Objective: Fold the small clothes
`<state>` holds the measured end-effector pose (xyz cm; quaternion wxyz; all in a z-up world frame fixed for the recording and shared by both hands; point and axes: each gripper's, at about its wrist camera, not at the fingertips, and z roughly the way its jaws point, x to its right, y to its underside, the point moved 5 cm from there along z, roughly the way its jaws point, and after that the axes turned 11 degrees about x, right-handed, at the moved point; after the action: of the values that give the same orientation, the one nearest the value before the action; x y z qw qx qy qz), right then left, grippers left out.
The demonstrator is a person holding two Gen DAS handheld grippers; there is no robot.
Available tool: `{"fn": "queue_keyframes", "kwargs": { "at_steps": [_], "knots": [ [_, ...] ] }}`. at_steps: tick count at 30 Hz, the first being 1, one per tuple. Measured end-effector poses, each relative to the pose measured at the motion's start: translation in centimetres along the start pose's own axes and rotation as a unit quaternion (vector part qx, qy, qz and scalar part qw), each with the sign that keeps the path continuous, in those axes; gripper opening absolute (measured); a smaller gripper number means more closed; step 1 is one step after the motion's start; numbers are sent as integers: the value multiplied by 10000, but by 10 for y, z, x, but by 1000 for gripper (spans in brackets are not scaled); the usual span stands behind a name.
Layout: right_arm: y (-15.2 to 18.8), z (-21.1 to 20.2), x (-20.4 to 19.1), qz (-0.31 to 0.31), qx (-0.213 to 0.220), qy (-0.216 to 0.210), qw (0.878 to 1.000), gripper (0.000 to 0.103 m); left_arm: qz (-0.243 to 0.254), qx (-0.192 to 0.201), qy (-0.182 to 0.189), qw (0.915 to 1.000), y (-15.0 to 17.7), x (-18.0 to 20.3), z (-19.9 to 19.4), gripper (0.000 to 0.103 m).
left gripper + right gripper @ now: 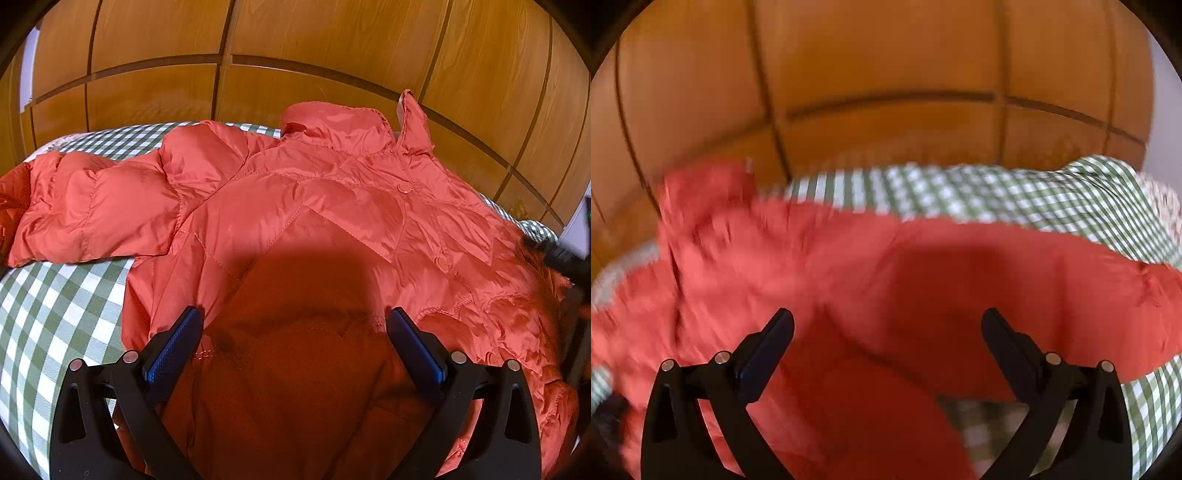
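Observation:
An orange-red quilted puffer jacket [314, 206] lies front up on a green-and-white checked bed cover [55, 306]. Its collar is at the far side and one sleeve [92, 206] stretches out to the left. My left gripper [293, 325] is open, hovering just above the jacket's lower front, with nothing between its blue pads [173, 347]. In the blurred right wrist view the same jacket [812, 266] fills the middle, with its right sleeve [1071, 280] running toward the right. My right gripper [886, 328] is open above that sleeve area and holds nothing.
A wooden panelled wardrobe [295, 48] stands right behind the bed. The checked cover [1015, 195] shows beyond and to the right of the jacket. A dark object [569, 258] sits at the right edge of the left wrist view.

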<state>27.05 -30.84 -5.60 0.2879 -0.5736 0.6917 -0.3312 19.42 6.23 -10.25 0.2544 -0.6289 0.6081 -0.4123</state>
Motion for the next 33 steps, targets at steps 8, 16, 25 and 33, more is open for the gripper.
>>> {"fn": "queue_keyframes", "kwargs": {
  "at_steps": [8,16,25,33],
  "knots": [
    [18,19,20,187,-299,26,9994,101,-15,-49,21,10000,-2,-2,-1,99],
    [19,20,19,291,-313,54,9991,101,-334,226,-216,9990,-29,-40,-39,99],
    [25,12,25,277,-332,140,9990,101,-1414,559,-1142,9817,-37,-140,-72,99],
    [26,12,24,270,-319,140,9990,101,-2581,789,-1495,9512,-21,-208,-95,99]
  ]
}}
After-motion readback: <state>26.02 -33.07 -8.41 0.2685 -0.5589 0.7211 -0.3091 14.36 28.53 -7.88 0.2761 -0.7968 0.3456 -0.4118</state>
